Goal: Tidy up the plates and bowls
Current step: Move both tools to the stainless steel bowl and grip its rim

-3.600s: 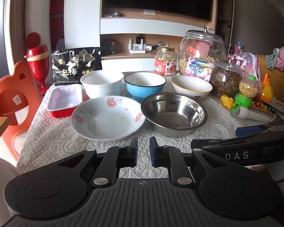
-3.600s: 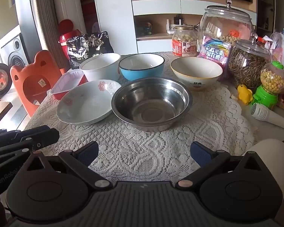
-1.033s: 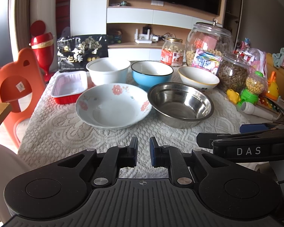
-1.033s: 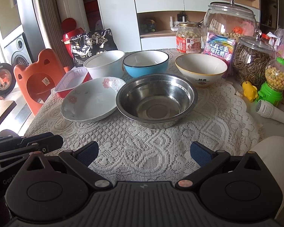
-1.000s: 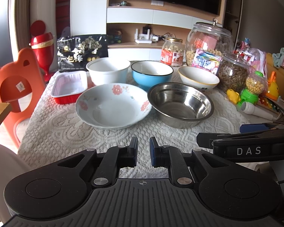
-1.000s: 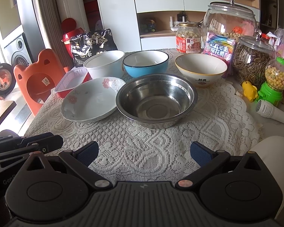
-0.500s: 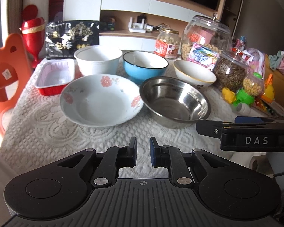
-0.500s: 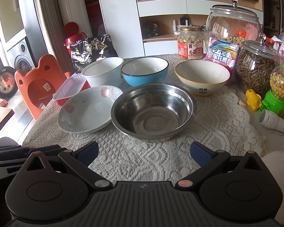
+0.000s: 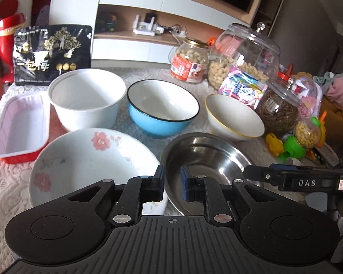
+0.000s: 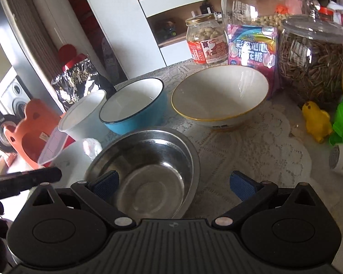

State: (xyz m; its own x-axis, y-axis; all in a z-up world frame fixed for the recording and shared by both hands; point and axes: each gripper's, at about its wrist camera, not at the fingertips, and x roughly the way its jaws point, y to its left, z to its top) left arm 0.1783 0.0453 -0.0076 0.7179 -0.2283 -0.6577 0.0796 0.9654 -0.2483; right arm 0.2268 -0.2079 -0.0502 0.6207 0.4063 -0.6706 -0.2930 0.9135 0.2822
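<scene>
L tongs [image 9: 172, 181]: nearly closed, narrow gap, nothing held; over near rims of floral plate [image 9: 84, 159] and steel bowl [image 9: 201, 157], side by side on bench [image 10: 251, 141]. R tongs [image 10: 172, 183]: wide open, empty, straddling steel bowl's near right rim. Behind: white tub [image 9: 84, 96], blue bowl [image 9: 160, 111], cream bowl [image 9: 233, 116] in row.
</scene>
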